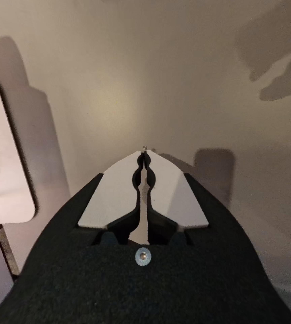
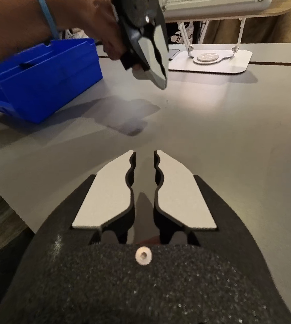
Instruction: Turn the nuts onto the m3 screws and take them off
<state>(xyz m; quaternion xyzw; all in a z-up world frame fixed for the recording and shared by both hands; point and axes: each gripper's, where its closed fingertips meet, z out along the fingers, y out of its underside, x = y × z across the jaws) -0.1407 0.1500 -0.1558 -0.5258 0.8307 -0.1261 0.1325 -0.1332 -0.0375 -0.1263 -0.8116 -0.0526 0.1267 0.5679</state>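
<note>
In the left wrist view, the left gripper [image 1: 144,153] points down at the grey table [image 1: 158,87], its fingers pinched together on a small metal screw [image 1: 144,148] whose end protrudes past the tips; a white base plate [image 1: 2,157] lies to the left of the gripper. In the right wrist view, the right gripper [image 2: 145,152] hovers over the table with a narrow empty gap between its fingers, the left gripper is raised beyond it above the table, and a blue bin [image 2: 41,78] sits left of that gripper; no nut can be made out.

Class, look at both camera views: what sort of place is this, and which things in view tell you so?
Probably a workshop or lab bench: a plain grey table carries a blue parts bin and a white flat-based stand, and the left gripper pinches a tiny screw.
</note>
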